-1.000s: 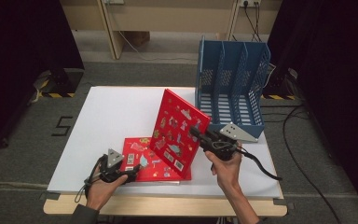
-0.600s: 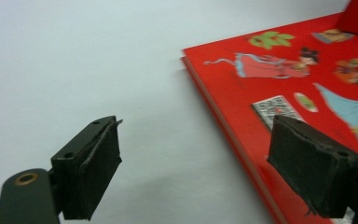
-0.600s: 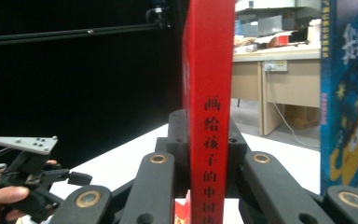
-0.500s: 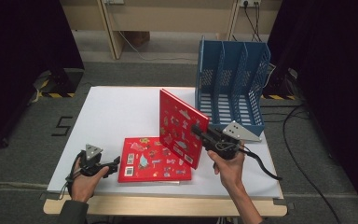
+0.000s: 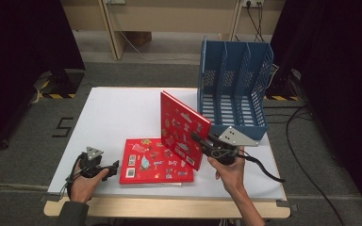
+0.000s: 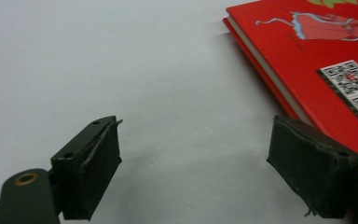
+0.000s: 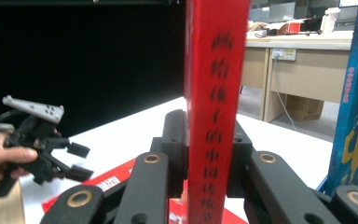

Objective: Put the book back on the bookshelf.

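On table, front edge: left gripper (image 5: 112,165) — jaws wide apart, nothing between.
Right gripper (image 5: 199,140): clamped on upright red book (image 5: 184,129) — raised above flat red book (image 5: 155,161), near blue file rack (image 5: 233,89).

Jaws apart over white table (image 6: 121,70) — red book (image 6: 326,60) beside (lying flat).

On the table (image 5: 122,113), the upright book (image 5: 183,129) stands behind the flat book (image 5: 155,161), with the file rack (image 5: 233,89) to its right.
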### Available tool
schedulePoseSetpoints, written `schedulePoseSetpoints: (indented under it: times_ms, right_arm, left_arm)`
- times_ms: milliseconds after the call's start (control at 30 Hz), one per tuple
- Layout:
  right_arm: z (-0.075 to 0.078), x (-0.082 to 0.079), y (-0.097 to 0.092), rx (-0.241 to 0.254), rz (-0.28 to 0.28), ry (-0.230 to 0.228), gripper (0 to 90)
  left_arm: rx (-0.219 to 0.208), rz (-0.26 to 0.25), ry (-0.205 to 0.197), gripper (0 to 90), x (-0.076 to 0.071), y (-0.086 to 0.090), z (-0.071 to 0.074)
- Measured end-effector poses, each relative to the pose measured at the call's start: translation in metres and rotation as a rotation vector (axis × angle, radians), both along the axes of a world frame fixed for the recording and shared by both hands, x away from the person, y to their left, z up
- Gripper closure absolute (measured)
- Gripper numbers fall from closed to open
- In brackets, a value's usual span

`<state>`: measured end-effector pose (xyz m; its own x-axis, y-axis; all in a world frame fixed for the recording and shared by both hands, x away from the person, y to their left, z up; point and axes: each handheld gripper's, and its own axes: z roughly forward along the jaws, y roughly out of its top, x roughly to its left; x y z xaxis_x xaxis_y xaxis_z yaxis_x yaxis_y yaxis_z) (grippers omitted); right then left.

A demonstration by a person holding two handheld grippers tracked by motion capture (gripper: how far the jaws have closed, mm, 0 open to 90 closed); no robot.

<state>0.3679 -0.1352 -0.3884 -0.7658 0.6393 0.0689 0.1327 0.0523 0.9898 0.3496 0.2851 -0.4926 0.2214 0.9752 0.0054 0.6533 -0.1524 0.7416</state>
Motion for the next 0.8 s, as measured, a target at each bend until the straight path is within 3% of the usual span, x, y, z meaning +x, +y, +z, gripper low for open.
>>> schedulePoseSetpoints:
  times_ms: [100,433,800]
  right_arm:
    - [-0.005,0.001,0.003,-0.018,-0.005,0.008,75.5]
    - [-0.016,0.004,0.008,-0.047,-0.010,0.018,74.7]
    - [-0.034,0.007,0.026,-0.039,-0.041,0.028,75.1]
  left_arm:
    - [-0.004,0.020,0.001,15.9,0.001,0.003,-0.001]
    - [0.011,-0.002,0.018,15.9,0.001,-0.001,-0.002]
    - [0.010,-0.009,0.016,15.9,0.001,-0.001,-0.002]
